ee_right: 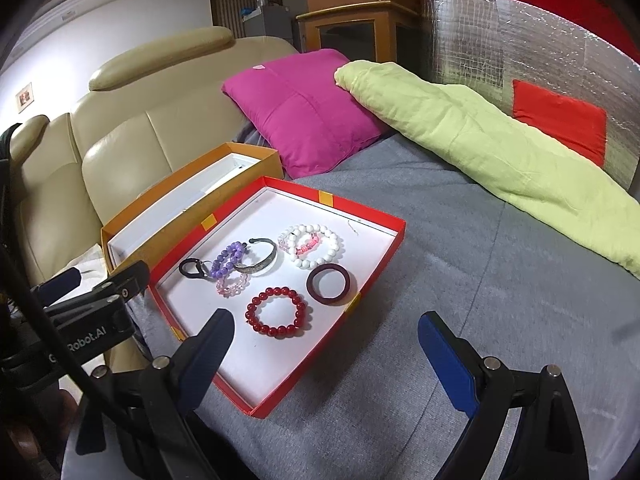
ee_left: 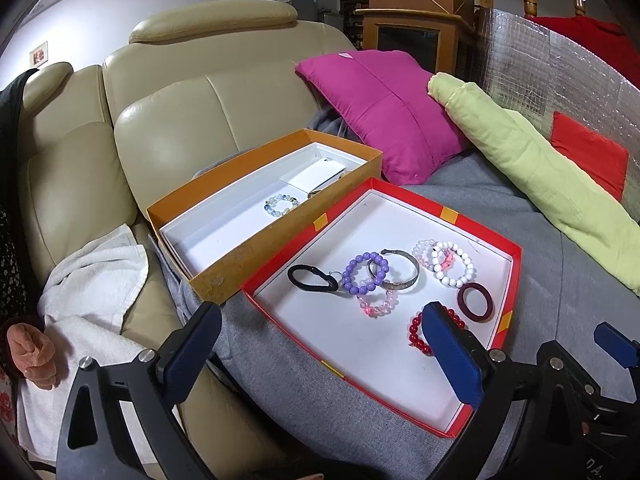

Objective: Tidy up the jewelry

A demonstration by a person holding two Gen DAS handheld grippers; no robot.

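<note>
both grippers hang above the near end of the red tray (ee_right: pixel 380 256), each spread wide and holding nothing. the left gripper (ee_left: pixel 320 344) sits over the tray's near left corner, and the right gripper (ee_right: pixel 326 344) straddles the tray's near right edge, one finger over the white floor and the other over the grey blanket (ee_right: pixel 480 300).

the jewelry is mostly in that red tray: a red bead bracelet (ee_right: pixel 276 312) nearest the grippers, a dark maroon bangle (ee_right: pixel 331 283) just beside it, a white bead bracelet (ee_right: pixel 314 246) with a pink piece lying on it, a silver cuff (ee_right: pixel 260 258), a purple bead bracelet (ee_right: pixel 227 260) overlapping a pale pink bead bracelet (ee_right: pixel 232 286), and a black clasp ring (ee_right: pixel 192 270). the orange box (ee_left: pixel 224 248) beside the tray holds one pale blue bead bracelet (ee_left: pixel 281 205) and a white card (ee_left: pixel 316 176), so it looks like the place pieces go.

the step in hand seems to be picking the next piece. the red bead bracelet is the easy choice: it lies apart from the others and close to the right gripper. come down with one finger inside the loop and one outside, and close on a single arc of beads so they do not roll. lift straight up before swinging toward the orange box. avoid the purple, pink and cuff cluster for now, since those touch and would likely drag each other.
</note>
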